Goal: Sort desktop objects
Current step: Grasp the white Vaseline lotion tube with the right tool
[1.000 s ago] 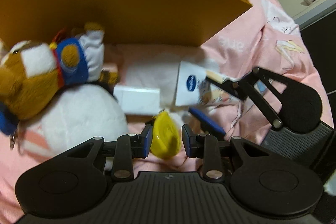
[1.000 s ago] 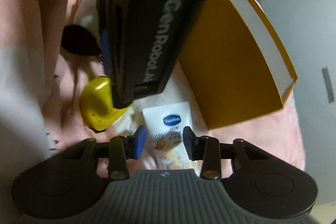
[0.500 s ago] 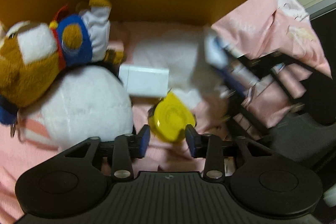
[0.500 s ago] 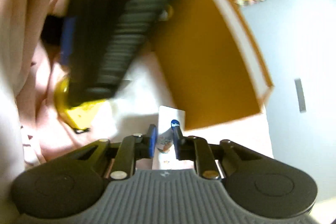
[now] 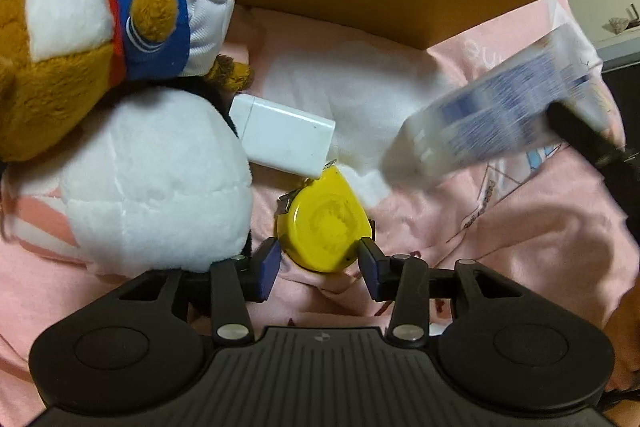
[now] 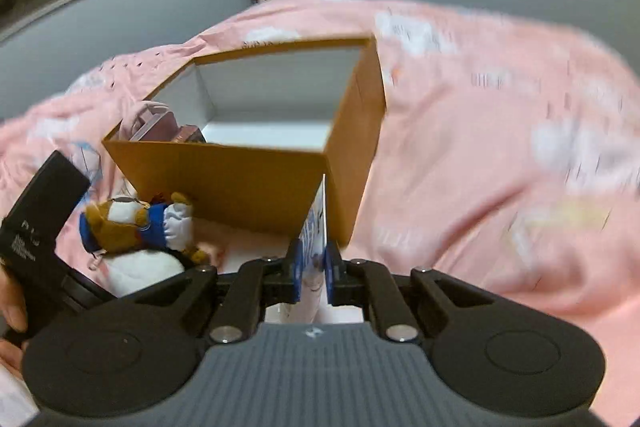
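Two grippers over a pink bedspread that carries everything. Orange box, open top, white inside, sits mid-spread toward the far edge; pinkish items lie in its left inner corner, too blurred to tell what they are. White plush lies on the spread against the box's near wall, with a brown plush in a blue vest resting on top of it. White rectangular block lies flat just right of the white plush, touching it or nearly. Yellow round tape measure sits just in front of the block's near corner.

Left gripper: jaws opening, blue pads either side of the tape measure, right pad at its edge, left pad apart from it; no clamp visible.

Right gripper: jaws closing narrow on a white tube with blue print, lifted off the spread, in front of the box's near right corner. Motion-blurred in the left wrist view.
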`<control>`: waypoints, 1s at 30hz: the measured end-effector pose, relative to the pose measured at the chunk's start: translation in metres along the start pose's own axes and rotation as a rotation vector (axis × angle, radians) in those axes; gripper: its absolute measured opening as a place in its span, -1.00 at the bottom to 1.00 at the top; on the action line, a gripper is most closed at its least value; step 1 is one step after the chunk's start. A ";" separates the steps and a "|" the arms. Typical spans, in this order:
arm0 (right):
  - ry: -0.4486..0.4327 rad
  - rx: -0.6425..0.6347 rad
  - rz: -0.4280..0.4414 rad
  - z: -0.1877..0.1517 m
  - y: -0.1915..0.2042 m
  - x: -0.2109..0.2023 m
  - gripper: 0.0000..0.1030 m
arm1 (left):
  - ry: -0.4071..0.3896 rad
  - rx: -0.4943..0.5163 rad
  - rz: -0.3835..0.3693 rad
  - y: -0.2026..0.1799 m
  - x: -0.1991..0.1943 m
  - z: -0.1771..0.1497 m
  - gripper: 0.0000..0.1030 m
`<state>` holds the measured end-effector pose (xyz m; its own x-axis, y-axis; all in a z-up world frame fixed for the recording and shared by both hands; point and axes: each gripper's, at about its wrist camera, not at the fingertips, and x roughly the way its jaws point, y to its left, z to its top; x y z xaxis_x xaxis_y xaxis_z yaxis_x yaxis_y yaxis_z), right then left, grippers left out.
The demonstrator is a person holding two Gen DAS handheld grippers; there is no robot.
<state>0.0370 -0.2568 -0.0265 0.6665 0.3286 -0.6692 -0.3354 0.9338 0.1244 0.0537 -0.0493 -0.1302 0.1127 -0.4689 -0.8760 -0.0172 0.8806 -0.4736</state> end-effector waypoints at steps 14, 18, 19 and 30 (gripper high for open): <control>0.081 0.029 -0.001 -0.029 0.000 0.016 -0.76 | -0.148 0.114 -0.043 -0.021 -0.016 -0.002 -0.21; 0.087 0.002 -0.013 -0.028 0.003 0.019 -0.73 | -0.154 0.092 -0.026 -0.019 -0.014 0.002 -0.21; 0.091 -0.001 -0.011 -0.028 0.003 0.020 -0.73 | -0.156 0.088 -0.031 -0.018 -0.013 0.002 -0.21; 0.091 0.001 -0.016 -0.023 -0.002 0.009 -0.76 | -0.212 0.177 -0.075 -0.029 -0.014 0.001 -0.45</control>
<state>0.0285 -0.2589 -0.0500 0.6086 0.2996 -0.7347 -0.3247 0.9389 0.1139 0.0542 -0.0680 -0.1045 0.3130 -0.5252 -0.7913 0.1708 0.8507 -0.4971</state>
